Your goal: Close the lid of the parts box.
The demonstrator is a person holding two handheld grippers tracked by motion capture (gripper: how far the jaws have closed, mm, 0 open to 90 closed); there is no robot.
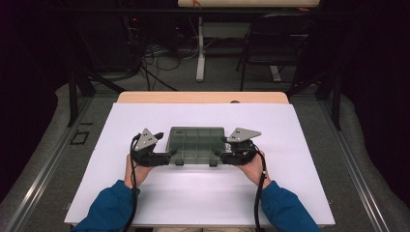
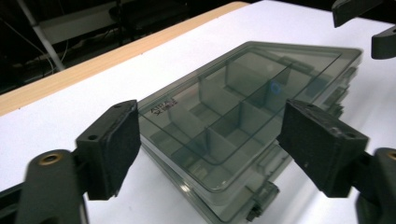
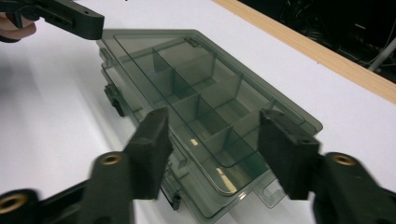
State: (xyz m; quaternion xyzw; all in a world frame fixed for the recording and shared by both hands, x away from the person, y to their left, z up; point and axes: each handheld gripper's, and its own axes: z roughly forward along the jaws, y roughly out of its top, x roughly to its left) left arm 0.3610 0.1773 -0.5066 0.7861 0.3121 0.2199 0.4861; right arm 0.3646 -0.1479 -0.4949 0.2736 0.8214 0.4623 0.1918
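A smoky grey see-through compartment box (image 1: 196,142) lies flat on the white sheet, lid down, with several dividers visible inside (image 2: 243,116) (image 3: 196,102). Two dark latches (image 1: 179,163) sit on its near edge. My left gripper (image 1: 170,154) is at the box's near left corner, open, its pads standing apart on either side of that corner without touching it (image 2: 210,135). My right gripper (image 1: 222,155) is at the near right corner, also open, pads clear of the box (image 3: 217,135). Each gripper view shows the other gripper far off: right gripper (image 2: 373,28), left gripper (image 3: 70,18).
The white sheet (image 1: 203,198) covers most of a wooden table whose far edge (image 1: 203,97) shows behind it. A dark chair (image 1: 275,38), a white table leg (image 1: 200,48) and loose cables stand on the floor beyond.
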